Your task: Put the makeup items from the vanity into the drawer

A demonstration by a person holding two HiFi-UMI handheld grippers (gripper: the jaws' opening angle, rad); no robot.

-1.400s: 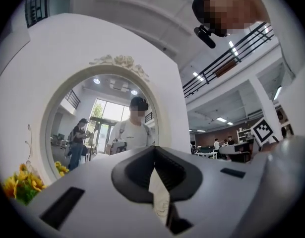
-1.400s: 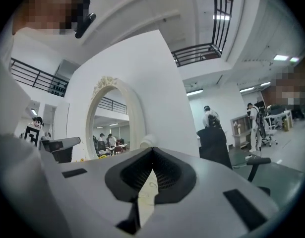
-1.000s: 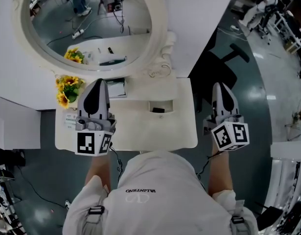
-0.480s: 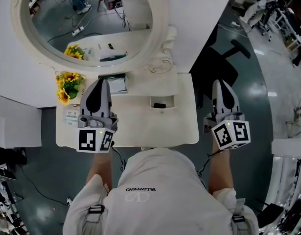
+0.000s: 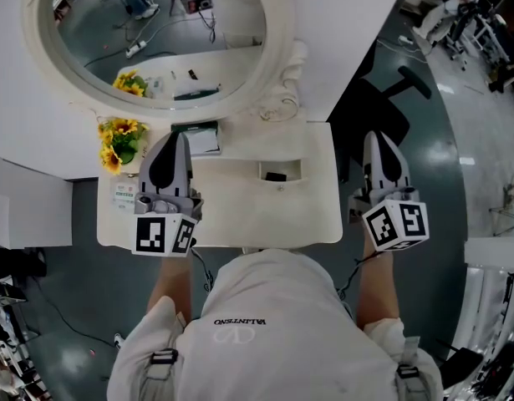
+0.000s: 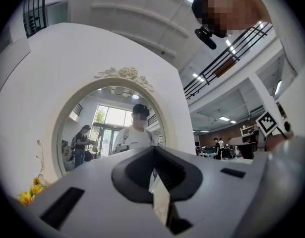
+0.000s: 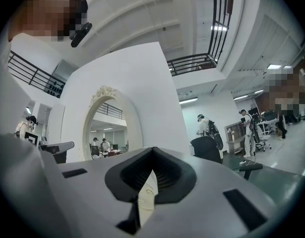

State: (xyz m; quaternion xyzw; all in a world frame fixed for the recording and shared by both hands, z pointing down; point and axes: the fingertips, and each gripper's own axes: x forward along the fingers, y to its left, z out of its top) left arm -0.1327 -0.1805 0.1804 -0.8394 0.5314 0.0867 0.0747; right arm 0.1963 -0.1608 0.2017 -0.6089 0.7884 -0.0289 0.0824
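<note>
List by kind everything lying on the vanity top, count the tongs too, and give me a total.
sunflower bunch: 1
flat white box: 1
label card: 1
small dark item: 1
tongs: 2 (left tongs, right tongs, both shut and empty)
Total: 6

Left tool [image 5: 175, 140] jaws together, empty, right tool [image 5: 382, 140] likewise, both held forward, well apart
</note>
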